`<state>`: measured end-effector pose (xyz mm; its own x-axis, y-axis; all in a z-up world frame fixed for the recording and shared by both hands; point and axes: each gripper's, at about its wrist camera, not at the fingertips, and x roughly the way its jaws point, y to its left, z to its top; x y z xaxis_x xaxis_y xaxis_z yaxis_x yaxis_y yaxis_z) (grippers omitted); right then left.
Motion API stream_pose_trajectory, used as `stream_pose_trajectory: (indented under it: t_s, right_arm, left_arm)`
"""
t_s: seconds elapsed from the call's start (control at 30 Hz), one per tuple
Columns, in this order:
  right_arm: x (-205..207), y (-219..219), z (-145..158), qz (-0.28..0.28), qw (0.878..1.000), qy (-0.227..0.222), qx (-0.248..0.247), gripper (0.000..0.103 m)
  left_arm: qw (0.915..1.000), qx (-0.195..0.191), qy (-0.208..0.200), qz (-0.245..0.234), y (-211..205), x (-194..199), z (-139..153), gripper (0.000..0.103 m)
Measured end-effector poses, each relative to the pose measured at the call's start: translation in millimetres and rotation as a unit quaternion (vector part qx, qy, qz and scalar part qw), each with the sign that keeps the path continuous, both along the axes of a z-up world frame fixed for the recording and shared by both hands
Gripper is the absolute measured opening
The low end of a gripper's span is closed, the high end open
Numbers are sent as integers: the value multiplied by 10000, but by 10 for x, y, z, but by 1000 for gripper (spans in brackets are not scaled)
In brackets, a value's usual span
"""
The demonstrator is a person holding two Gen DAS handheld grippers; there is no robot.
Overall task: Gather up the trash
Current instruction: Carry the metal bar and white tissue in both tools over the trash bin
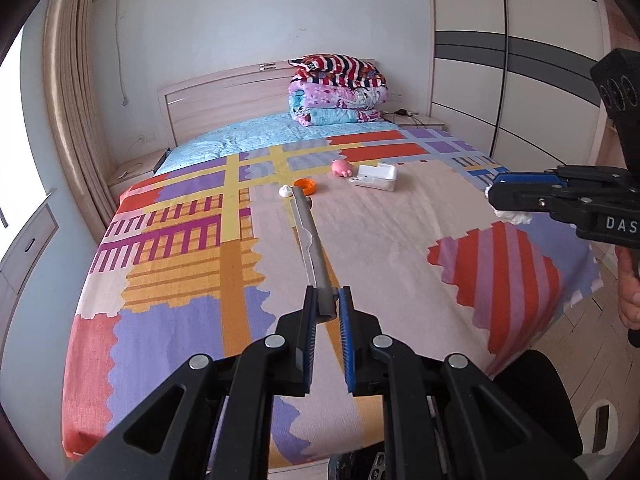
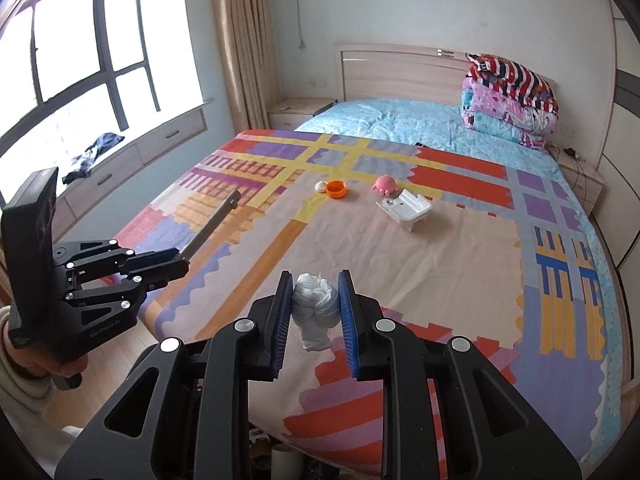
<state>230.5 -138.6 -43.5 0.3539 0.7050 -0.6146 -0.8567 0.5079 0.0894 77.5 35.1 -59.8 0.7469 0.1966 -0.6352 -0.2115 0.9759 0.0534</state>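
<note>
My left gripper (image 1: 328, 300) is shut on the near end of a long grey strip (image 1: 310, 236), which juts forward over the patterned bedspread (image 1: 400, 248). My right gripper (image 2: 315, 276) is shut on a crumpled white wad (image 2: 314, 308), held above the foot of the bed. The right wrist view also catches the left gripper (image 2: 184, 258) with the strip (image 2: 212, 222) at the left. On the bed farther off lie an orange cap (image 2: 336, 189), a small white ball (image 2: 321, 186), a pink toy (image 2: 385, 184) and an open white box (image 2: 406, 208).
Folded quilts (image 1: 338, 92) are stacked by the headboard (image 1: 224, 96). A wardrobe (image 1: 520, 80) stands along the right side, and a window seat (image 2: 120, 160) with a dark cloth (image 2: 92, 154) along the left. Wooden floor (image 1: 580, 344) shows beside the bed's foot.
</note>
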Motion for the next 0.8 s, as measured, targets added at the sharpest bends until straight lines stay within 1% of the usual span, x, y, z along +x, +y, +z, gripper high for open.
stream_pose_trajectory:
  t_s: [0.13, 0.23, 0.33, 0.37, 0.43, 0.5, 0.63, 0.73, 0.8]
  right_arm:
    - [-151, -103, -30, 61, 9999, 71, 47, 23]
    - [-269, -185, -89, 103, 9998, 140, 45, 23]
    - [-378, -262, -181, 132, 9996, 250, 43, 23]
    - [-419, -280, -222, 168, 9995, 270, 17, 23]
    - [-482, -300, -321, 207, 9993, 313, -64, 23]
    - [-539, -322, -413, 282, 9987, 415, -118, 23]
    - [-667, -365, -580, 404, 9971, 607, -204, 23]
    - [-737, -394, -734, 463, 9952, 816, -276, 23]
    - [-783, -405, -850, 476, 9937, 941, -383, 23]
  left_arm:
    - [9997, 90, -70, -227, -152, -208, 3, 11]
    - [9994, -50, -45, -349, -206, -344, -40, 11]
    - [9987, -92, -6, -496, -312, -491, -111, 11]
    - [9987, -54, 25, -512, -367, -546, -149, 11]
    - [9978, -17, 137, -648, -475, -617, -226, 11]
    - [9966, -137, 233, -774, -560, -690, -294, 11]
    - [9938, -231, 360, -1023, -705, -793, -366, 11]
    - [9911, -175, 593, -1181, -797, -812, -481, 11]
    - [9885, -240, 739, -1300, -836, -813, -573, 11]
